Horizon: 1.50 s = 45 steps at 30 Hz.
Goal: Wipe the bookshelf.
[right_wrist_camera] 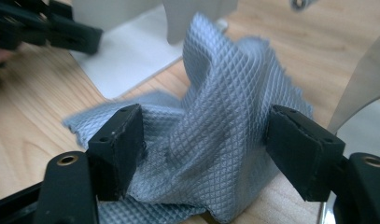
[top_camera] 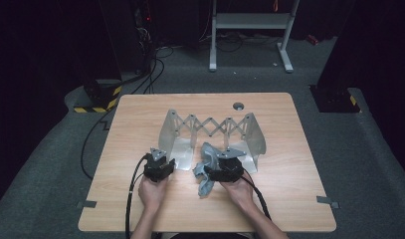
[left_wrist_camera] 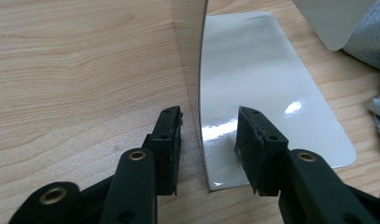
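A folding metal rack (top_camera: pixel 210 124) with scissor links stands mid-table. Its left upright panel (left_wrist_camera: pixel 191 46) rises from a shiny base plate (left_wrist_camera: pixel 257 79). My left gripper (left_wrist_camera: pixel 208 121) straddles that panel's near edge, open, with a gap on each side of the sheet. In the high view the left gripper (top_camera: pixel 165 163) sits at the rack's front left corner. A grey waffle-weave cloth (right_wrist_camera: pixel 215 84) stands bunched in a peak between the wide jaws of my right gripper (right_wrist_camera: pixel 204 126), which is open. From above, the cloth (top_camera: pixel 206 183) lies by the right gripper (top_camera: pixel 221 168).
The wooden table (top_camera: pixel 140 124) has a round cable hole (top_camera: pixel 238 105) at the back. Tape marks (top_camera: pixel 86 204) sit near the front corners. The rack's right panel (right_wrist_camera: pixel 365 79) stands close to my right jaw. Cables trail off the table's front left.
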Motion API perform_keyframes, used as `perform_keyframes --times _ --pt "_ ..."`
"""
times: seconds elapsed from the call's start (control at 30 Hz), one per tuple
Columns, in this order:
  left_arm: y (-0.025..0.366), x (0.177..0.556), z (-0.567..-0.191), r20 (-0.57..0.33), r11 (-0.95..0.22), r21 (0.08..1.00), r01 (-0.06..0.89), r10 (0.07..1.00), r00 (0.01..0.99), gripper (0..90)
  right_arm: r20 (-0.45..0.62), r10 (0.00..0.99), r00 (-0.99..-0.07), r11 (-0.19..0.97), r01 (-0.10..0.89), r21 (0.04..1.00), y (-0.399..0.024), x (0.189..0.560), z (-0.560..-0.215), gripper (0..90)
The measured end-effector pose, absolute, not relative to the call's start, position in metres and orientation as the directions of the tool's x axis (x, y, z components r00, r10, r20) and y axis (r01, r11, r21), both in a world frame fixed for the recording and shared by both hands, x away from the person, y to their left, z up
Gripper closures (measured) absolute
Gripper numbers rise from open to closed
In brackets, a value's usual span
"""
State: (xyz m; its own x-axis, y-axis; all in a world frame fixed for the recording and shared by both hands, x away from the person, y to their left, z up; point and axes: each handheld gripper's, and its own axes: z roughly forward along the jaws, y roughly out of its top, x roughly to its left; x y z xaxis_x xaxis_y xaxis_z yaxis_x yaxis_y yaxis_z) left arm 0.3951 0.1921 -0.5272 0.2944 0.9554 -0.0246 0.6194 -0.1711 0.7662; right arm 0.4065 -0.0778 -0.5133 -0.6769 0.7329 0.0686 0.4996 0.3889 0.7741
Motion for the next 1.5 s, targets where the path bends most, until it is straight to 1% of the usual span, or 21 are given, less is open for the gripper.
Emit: perform_keyframes --times 0.07,0.13,0.17,0.27,0.33,0.43,0.5,0.57,0.67,0.83,0.97,1.1,1.23,1.33,1.5 --pt "0.192 0.395 -0.527 -0.025 -0.171 0.766 0.619 0.955 0.295 60.7 0.064 0.735 -0.675 0.405 0.512 0.757 -0.076 0.409 -0.518 31.8" --pt "0.192 0.395 -0.527 -0.026 -0.170 0.766 0.620 0.955 0.295 60.9 0.055 0.727 -0.685 0.432 0.518 0.738 -0.074 0.410 -0.523 40.0" --pt "0.192 0.395 -0.527 -0.026 -0.170 0.766 0.620 0.955 0.295 61.0 0.044 0.726 -0.686 0.442 0.515 0.734 -0.073 0.410 -0.525 42.6" --pt "0.192 0.395 -0.527 -0.027 -0.170 0.766 0.619 0.955 0.295 61.3 0.028 0.716 -0.698 0.456 0.497 0.738 -0.072 0.408 -0.524 58.4" --pt "0.192 0.395 -0.527 -0.027 -0.170 0.767 0.619 0.955 0.295 61.7 0.026 0.707 -0.707 0.464 0.491 0.737 -0.070 0.406 -0.524 67.1" --pt "0.192 0.395 -0.527 -0.026 -0.170 0.767 0.619 0.955 0.295 62.1 0.034 0.693 -0.720 0.470 0.488 0.736 -0.069 0.405 -0.524 78.0" --pt "0.192 0.395 -0.527 -0.026 -0.169 0.767 0.619 0.955 0.294 62.1 0.033 0.687 -0.726 0.474 0.482 0.737 -0.070 0.405 -0.523 83.0" --pt "0.192 0.395 -0.527 -0.026 -0.169 0.767 0.619 0.956 0.293 62.5 0.046 0.687 -0.725 0.466 0.489 0.737 -0.074 0.404 -0.522 84.9" --pt "0.192 0.395 -0.527 -0.028 -0.166 0.767 0.619 0.956 0.291 64.1 0.062 0.691 -0.720 0.447 0.493 0.747 -0.084 0.399 -0.519 85.5" --pt "0.193 0.395 -0.527 -0.033 -0.159 0.768 0.620 0.958 0.286 68.4 0.076 0.717 -0.693 0.397 0.496 0.772 -0.116 0.385 -0.505 85.7" --pt "0.193 0.395 -0.527 -0.038 -0.153 0.768 0.622 0.958 0.283 72.7 0.089 0.758 -0.646 0.351 0.519 0.779 -0.145 0.378 -0.497 85.7" --pt "0.194 0.395 -0.527 -0.040 -0.150 0.767 0.624 0.959 0.280 77.3 0.091 0.807 -0.583 0.306 0.546 0.780 -0.163 0.379 -0.496 85.7" --pt "0.197 0.395 -0.527 -0.054 -0.133 0.766 0.629 0.961 0.270 82.1 0.069 0.841 -0.536 0.288 0.552 0.782 -0.166 0.384 -0.496 85.7" --pt "0.197 0.395 -0.527 -0.053 -0.128 0.767 0.629 0.964 0.261 85.4 0.023 0.859 -0.511 0.305 0.548 0.779 -0.160 0.391 -0.496 85.7" --pt "0.197 0.395 -0.527 -0.048 -0.135 0.767 0.627 0.963 0.266 85.9 -0.008 0.877 -0.480 0.313 0.559 0.768 -0.150 0.402 -0.499 85.7"
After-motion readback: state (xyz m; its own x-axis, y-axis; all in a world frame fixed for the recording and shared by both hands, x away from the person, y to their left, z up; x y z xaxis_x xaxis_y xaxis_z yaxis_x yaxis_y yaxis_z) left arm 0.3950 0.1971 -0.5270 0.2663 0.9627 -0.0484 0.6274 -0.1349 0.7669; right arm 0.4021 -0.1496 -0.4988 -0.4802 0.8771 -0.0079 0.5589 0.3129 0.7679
